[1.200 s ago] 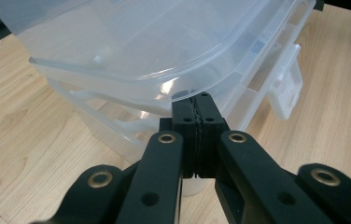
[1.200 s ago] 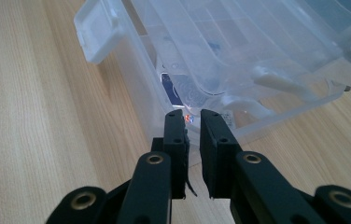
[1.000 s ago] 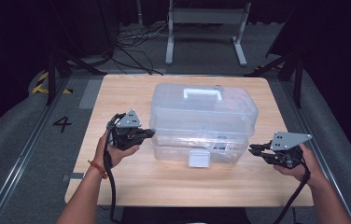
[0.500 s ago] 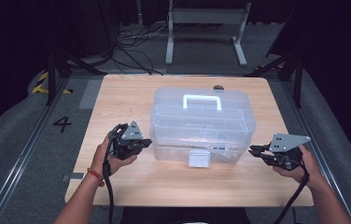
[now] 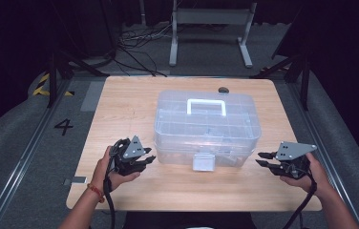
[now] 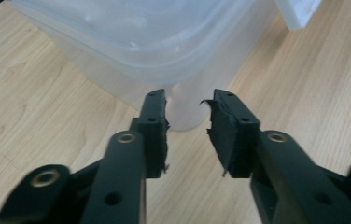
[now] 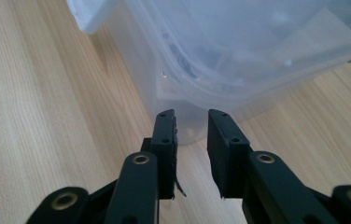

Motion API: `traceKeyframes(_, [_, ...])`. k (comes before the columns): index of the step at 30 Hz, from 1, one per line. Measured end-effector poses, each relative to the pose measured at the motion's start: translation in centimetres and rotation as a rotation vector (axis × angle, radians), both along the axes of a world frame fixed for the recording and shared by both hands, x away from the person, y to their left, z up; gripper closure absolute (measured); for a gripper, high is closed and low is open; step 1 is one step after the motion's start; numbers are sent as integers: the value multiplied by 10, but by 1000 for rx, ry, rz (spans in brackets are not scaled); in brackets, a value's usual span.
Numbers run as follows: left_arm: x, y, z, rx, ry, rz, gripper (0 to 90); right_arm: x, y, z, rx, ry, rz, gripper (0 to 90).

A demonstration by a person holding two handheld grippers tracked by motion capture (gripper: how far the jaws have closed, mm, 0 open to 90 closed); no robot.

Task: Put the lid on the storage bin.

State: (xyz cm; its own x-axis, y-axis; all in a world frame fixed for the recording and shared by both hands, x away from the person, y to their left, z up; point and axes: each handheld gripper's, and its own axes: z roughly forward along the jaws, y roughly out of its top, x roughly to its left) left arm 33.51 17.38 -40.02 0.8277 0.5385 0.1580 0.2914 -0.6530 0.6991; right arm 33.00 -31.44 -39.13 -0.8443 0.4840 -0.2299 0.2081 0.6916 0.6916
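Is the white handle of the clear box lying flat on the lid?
Yes, the white handle lies flat on the lid of the clear box.

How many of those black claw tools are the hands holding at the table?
2. The left gripper sits by the near left corner of the clear plastic box. The right gripper sits by its near right corner. Both have their jaws open, holding nothing.

Clear lidded box (image 5: 207, 128) between hand-held grippers
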Motion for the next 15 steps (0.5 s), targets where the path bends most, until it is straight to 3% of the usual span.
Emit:
traceKeyframes(4, [-1,9,-8,8,22,35,481,-3,-8,-9,-17,5,-25,596])
traceKeyframes(5, [-1,11,-10,10,34,42,446,-3,-13,-13,-23,13,-55,535])
traceKeyframes(8, [-3,18,-17,12,55,62,433,-4,-18,-18,-22,20,-68,499])
traceKeyframes(11, [-7,24,-24,29,69,58,370,-3,-28,-32,-29,37,-120,426])
traceKeyframes(15, [-8,32,-33,25,79,75,288,-6,-37,-47,-17,67,-148,379])
